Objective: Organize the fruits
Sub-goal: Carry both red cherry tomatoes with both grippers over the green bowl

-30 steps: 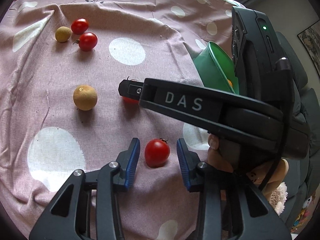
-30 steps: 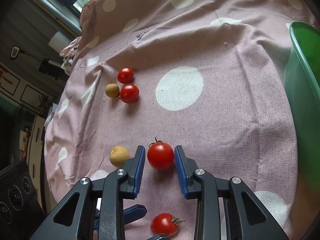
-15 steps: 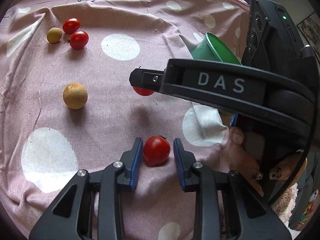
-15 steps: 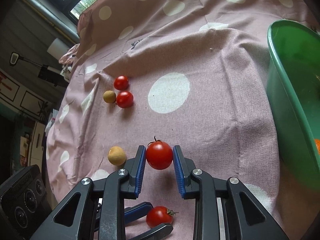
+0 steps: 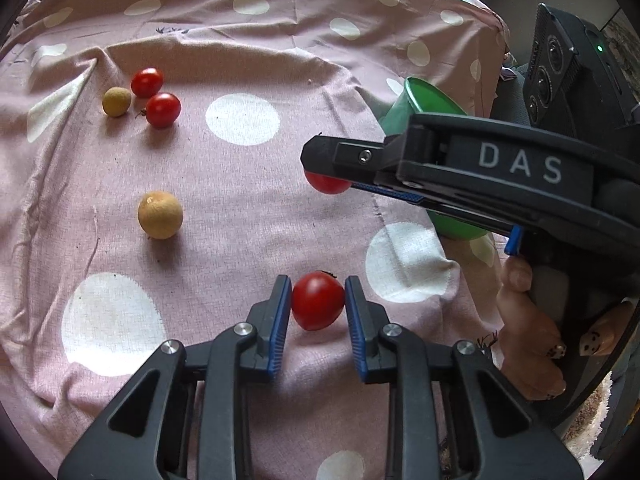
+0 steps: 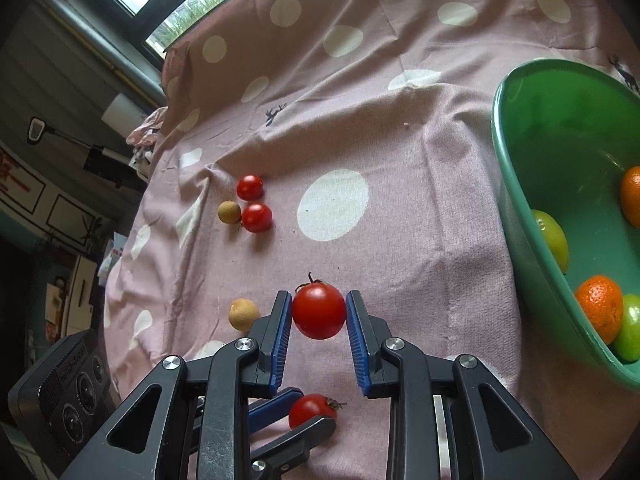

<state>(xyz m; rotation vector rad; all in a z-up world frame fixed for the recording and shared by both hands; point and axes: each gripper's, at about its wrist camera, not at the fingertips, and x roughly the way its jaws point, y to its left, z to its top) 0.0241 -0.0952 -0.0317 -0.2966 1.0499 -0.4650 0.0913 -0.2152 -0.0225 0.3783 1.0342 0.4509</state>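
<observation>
My left gripper (image 5: 318,304) is shut on a red cherry tomato (image 5: 317,301) that still rests on the pink dotted cloth (image 5: 248,208). My right gripper (image 6: 319,314) is shut on a second cherry tomato (image 6: 318,311), lifted clear of the cloth; from the left wrist view that tomato (image 5: 327,184) peeks out under the right gripper's black finger. The left gripper's tomato (image 6: 310,409) shows low in the right wrist view. A green bowl (image 6: 520,216) at the right holds oranges and green fruits. Two tomatoes (image 5: 162,109) with a small tan fruit (image 5: 116,101) lie far left; a bigger tan fruit (image 5: 160,215) lies alone.
The cloth is wrinkled and drapes off at the far and left edges. A person's hand (image 5: 528,328) grips the right tool's handle at the right. A window (image 6: 180,4) and room clutter lie beyond the table.
The left jaws closed onto the near tomato. The right gripper rose with its tomato and drifted right toward the green bowl, which now shows more of its inside.
</observation>
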